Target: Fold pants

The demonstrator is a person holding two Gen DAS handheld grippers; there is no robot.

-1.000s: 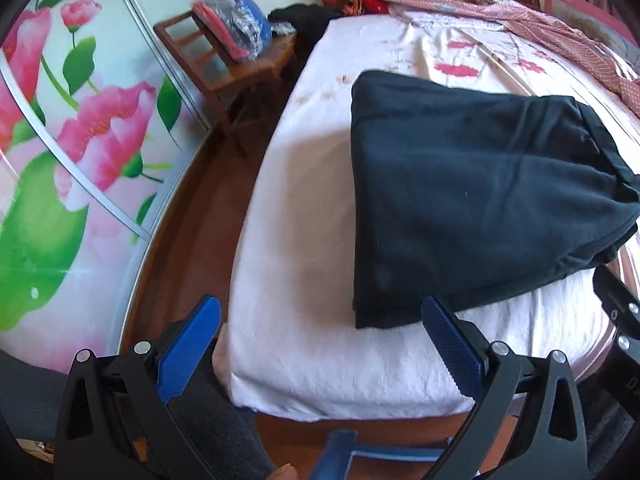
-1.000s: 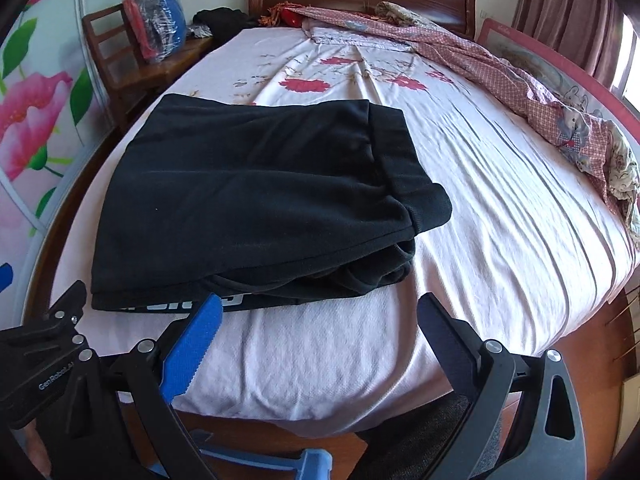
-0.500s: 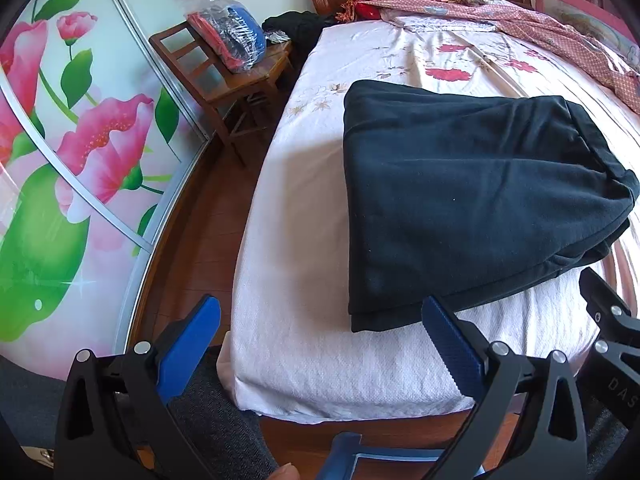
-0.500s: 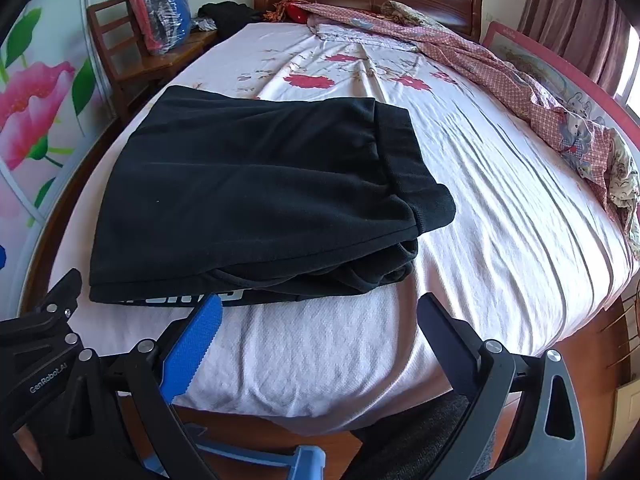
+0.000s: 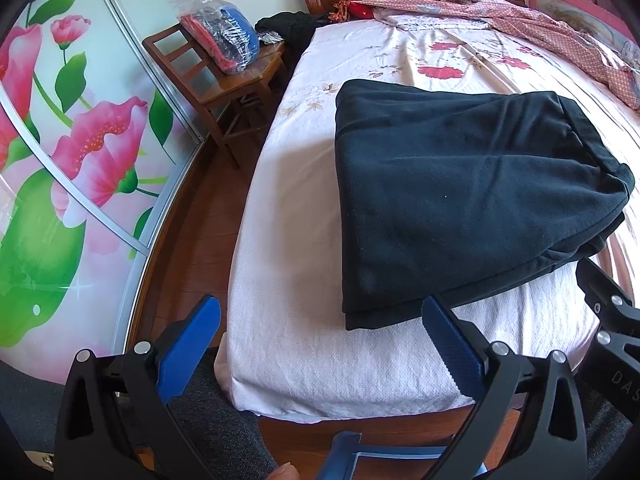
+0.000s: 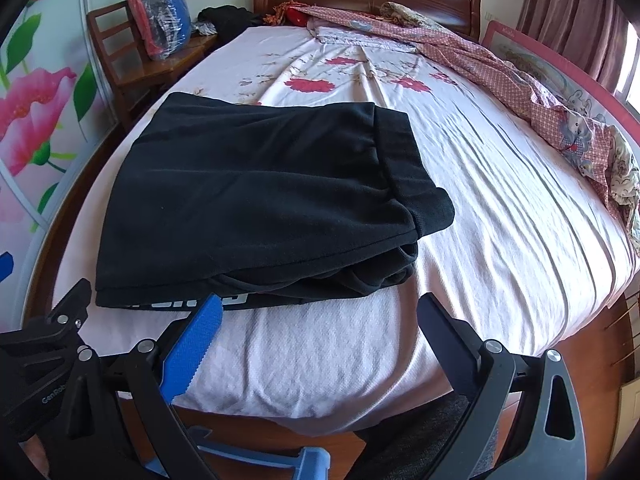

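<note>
Pants [image 6: 256, 200], black and folded into a flat stack, lie near the bed's [image 6: 500, 216] near edge. Left gripper [image 5: 320, 320] and right gripper [image 6: 316, 316] hover just short of it, fingers spread wide, holding nothing.

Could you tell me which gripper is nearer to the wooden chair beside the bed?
Left. The left gripper hangs open off the bed's near corner on the wooden chair's side; the right gripper, also open, sits further along the foot edge, away from it.
</note>
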